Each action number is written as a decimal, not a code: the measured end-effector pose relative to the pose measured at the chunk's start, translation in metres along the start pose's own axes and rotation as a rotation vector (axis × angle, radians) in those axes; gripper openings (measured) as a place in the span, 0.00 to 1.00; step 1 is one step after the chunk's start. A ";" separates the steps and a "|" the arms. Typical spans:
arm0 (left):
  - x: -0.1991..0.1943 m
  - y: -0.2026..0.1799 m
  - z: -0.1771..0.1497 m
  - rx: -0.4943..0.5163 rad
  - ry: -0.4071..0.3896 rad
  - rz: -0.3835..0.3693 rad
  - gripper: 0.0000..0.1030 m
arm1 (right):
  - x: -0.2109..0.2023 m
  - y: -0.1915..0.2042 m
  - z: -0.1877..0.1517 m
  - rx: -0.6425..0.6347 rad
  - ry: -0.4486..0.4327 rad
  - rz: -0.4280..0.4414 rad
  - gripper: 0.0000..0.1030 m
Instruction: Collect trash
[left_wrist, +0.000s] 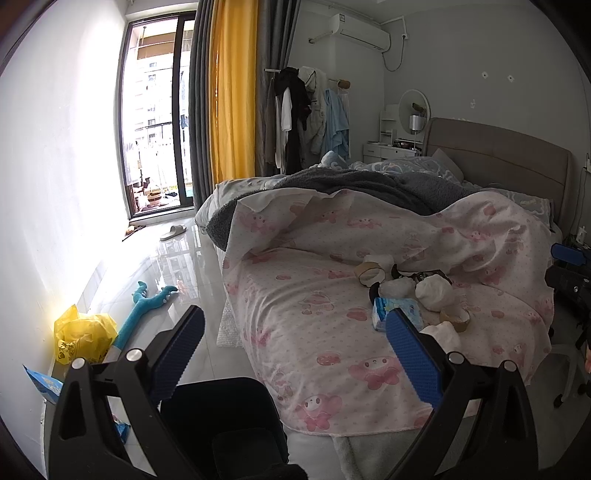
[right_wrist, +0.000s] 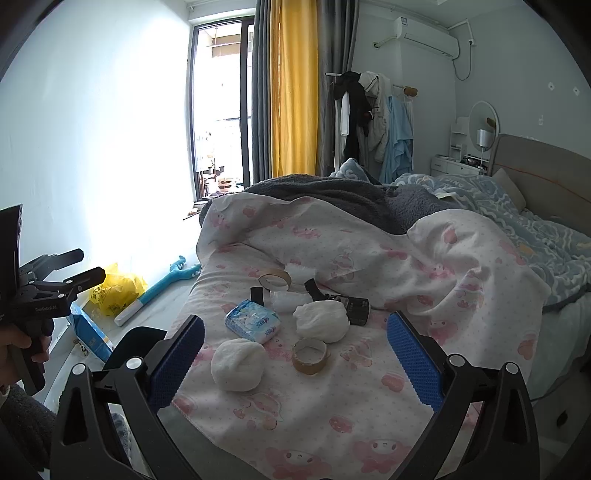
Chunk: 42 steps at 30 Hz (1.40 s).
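In the right wrist view the left gripper (right_wrist: 79, 266) was cut off at the left edge, so only part of its black frame and the hand (right_wrist: 14, 345) on its grip showed. In its own view its blue-padded fingers (left_wrist: 177, 354) stood spread wide with nothing between them, above a black bin (left_wrist: 225, 417) at the bottom of the frame whose inside was too dark to read. The right gripper (right_wrist: 295, 350) was likewise spread wide and empty; only a blue and black sliver of it (left_wrist: 567, 254) reached the right edge of the left view.

The trash lay in the centre of the right view on a pink-patterned sheet (right_wrist: 332, 417): two white wads (right_wrist: 238, 363) (right_wrist: 321, 321), two tape rolls (right_wrist: 310, 356) (right_wrist: 275, 282), a blue tissue pack (right_wrist: 253, 321) and a black device (right_wrist: 354, 308) partly hidden behind the farther wad. Dark straps beside it were hard to make out.

The sheet covered the near end of a bed with a grey blanket (right_wrist: 332, 192) bunched behind. On the glossy floor at lower left sat a yellow bag (left_wrist: 83, 332) and a blue plush toy (left_wrist: 144, 306). Yellow curtains (right_wrist: 295, 92) hung beside a glass door at upper left.
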<state>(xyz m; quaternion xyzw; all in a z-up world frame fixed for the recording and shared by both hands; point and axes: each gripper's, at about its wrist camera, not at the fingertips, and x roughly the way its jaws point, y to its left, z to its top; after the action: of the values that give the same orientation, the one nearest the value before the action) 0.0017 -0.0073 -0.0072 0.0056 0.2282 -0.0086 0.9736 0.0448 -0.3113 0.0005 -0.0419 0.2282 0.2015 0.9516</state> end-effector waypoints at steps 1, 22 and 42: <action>0.000 0.000 0.000 0.001 -0.001 0.001 0.97 | 0.000 0.000 0.000 0.001 0.000 0.000 0.97; 0.000 0.000 0.000 0.001 -0.001 0.000 0.97 | 0.000 0.000 0.000 0.000 0.000 0.000 0.97; 0.006 -0.003 -0.003 0.007 0.030 -0.072 0.97 | 0.009 -0.005 -0.008 0.002 0.042 0.000 0.97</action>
<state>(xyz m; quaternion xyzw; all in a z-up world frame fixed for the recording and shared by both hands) 0.0054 -0.0101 -0.0127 0.0007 0.2427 -0.0445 0.9691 0.0507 -0.3143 -0.0106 -0.0452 0.2481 0.2003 0.9467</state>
